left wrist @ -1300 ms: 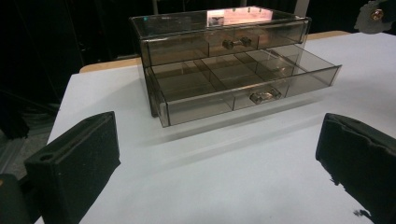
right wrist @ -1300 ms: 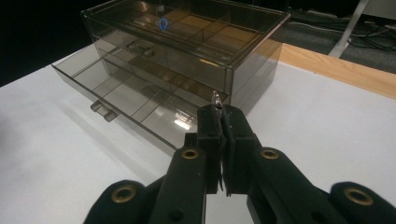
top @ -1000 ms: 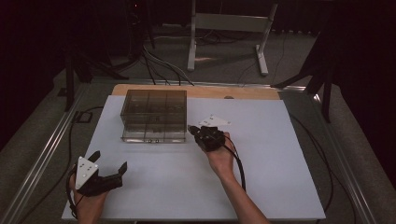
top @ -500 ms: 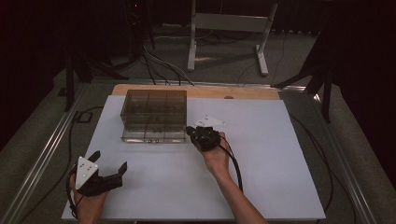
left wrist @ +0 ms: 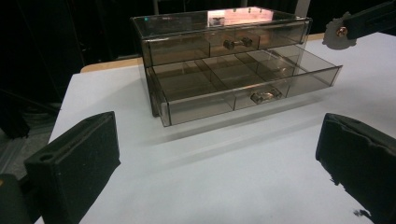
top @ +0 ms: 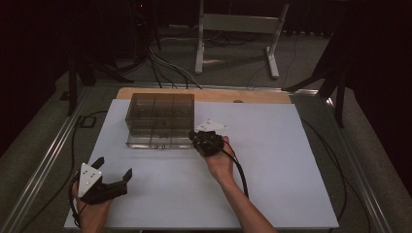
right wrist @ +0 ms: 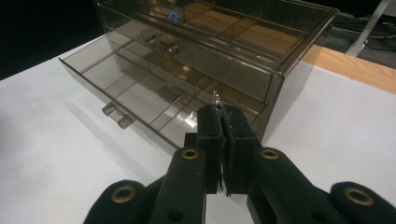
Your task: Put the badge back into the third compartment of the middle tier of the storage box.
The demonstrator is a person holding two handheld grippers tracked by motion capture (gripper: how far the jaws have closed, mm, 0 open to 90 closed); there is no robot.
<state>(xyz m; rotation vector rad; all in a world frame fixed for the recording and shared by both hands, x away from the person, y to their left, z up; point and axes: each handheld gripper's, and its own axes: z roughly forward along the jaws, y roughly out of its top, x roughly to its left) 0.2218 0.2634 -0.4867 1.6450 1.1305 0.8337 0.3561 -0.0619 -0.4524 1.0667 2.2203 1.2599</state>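
A smoky clear drawer box point(top: 160, 116) stands at the back left of the white table. Its lower drawer point(left wrist: 243, 86) is pulled out, showing several bare compartments; the upper drawer point(left wrist: 233, 43) is pushed in. My right gripper point(top: 197, 138) is by the open drawer's right front corner, with jaws shut on a tiny clear piece point(right wrist: 215, 99) that sticks out past the tips of the right gripper point(right wrist: 223, 116), above the drawer's point(right wrist: 140, 88) near compartment. My left gripper point(top: 114, 167) rests at the front left, wide open, nothing between the jaws of the left gripper point(left wrist: 215, 154).
White sheet point(top: 272, 165) covers the table, with a wooden edge point(top: 252, 96) at the back. A cable point(top: 238, 167) trails from the right gripper along the forearm. Metal rails point(top: 43, 165) run beside the table; a stand point(top: 238, 29) is on the floor behind.
My right gripper has edged a little left, closer to the open drawer's corner. The left gripper has stayed put.
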